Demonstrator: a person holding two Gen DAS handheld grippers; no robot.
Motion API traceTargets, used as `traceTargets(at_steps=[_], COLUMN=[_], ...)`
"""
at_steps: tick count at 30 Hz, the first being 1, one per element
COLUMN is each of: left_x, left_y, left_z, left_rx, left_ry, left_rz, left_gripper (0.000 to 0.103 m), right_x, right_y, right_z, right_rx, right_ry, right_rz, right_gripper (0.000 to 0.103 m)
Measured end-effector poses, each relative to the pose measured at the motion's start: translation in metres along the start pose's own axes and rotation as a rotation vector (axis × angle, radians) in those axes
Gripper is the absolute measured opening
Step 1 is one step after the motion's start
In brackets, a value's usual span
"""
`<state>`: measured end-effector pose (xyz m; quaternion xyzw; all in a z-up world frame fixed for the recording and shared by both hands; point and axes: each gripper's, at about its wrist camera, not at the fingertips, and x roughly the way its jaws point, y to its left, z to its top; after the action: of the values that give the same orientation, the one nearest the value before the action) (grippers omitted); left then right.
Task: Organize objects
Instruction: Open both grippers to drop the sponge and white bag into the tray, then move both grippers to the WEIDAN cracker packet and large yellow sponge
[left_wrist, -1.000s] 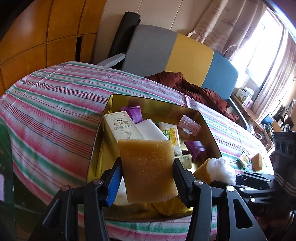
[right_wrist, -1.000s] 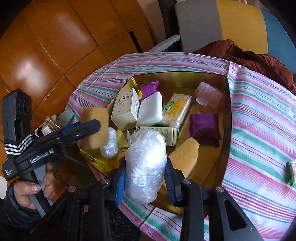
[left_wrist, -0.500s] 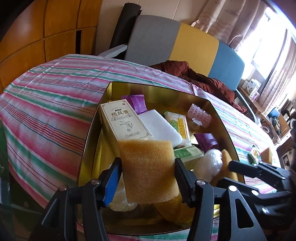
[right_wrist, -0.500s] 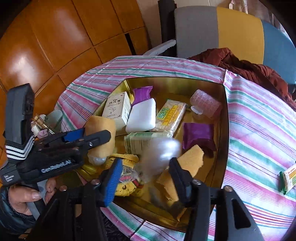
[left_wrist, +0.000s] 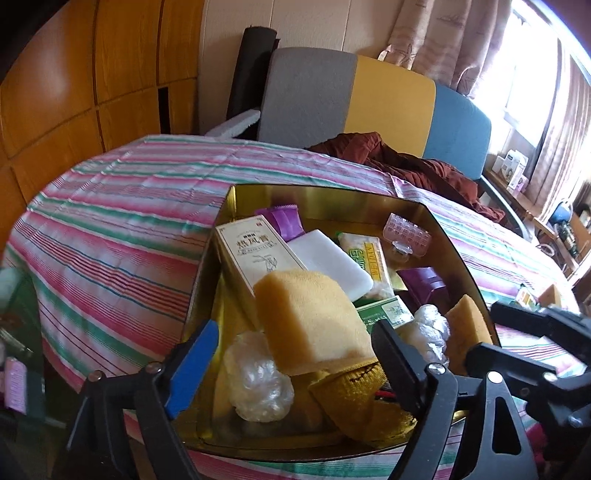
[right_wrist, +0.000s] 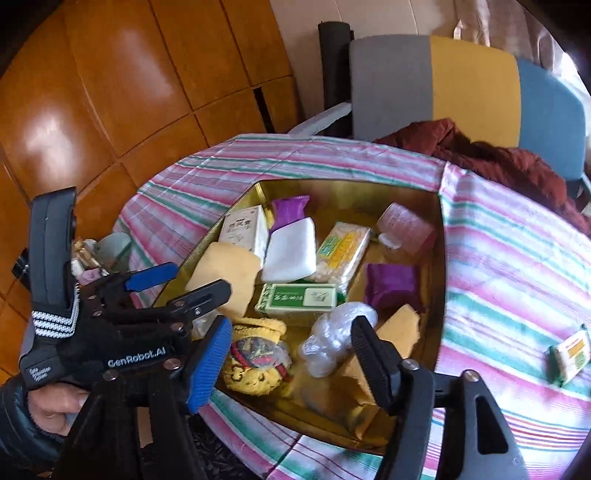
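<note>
Nearest, the left gripper and right gripper have just been opening and stand spread and empty, their yellow foam sponge and crumpled clear plastic bag now lying released inside the gold metal tin, so 2 more objects look stowed.

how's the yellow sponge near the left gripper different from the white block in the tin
The yellow sponge is tan-yellow, porous and thick; the white block is plain white, smooth and flatter. The sponge lies tilted on top of other items at the near end; the block sits further back, beside the cream box. Both are rectangular and inside the gold tin.
</note>
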<state>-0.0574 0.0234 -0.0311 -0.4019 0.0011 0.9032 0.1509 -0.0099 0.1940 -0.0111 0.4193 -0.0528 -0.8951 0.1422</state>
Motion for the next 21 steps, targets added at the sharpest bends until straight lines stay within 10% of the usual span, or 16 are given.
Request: traceTargets(at_steps=[6,12,21], left_x=[-0.014,-0.031,-0.043], left_y=[-0.004,-0.011,-0.02], left_z=[0.001,0.004,0.008], left_rx=[0.025,0.044,0.067], left_ry=[-0.049,-0.11,-0.122], left_rz=[0.032,0.04,0.05], left_gripper=[0.092,0.099,0.099], right_x=[-0.025,-0.061,-0.043], right_y=[0.004,0.005,-0.036], right_z=[0.001,-0.011,-0.018], right_rx=[-0.044,-0.048,0.127], right_ry=[-0.151,-0.402,-0.194], right_rz=[-0.105,-0.427,-0.322], right_gripper=[0.095,0.095,0.091])
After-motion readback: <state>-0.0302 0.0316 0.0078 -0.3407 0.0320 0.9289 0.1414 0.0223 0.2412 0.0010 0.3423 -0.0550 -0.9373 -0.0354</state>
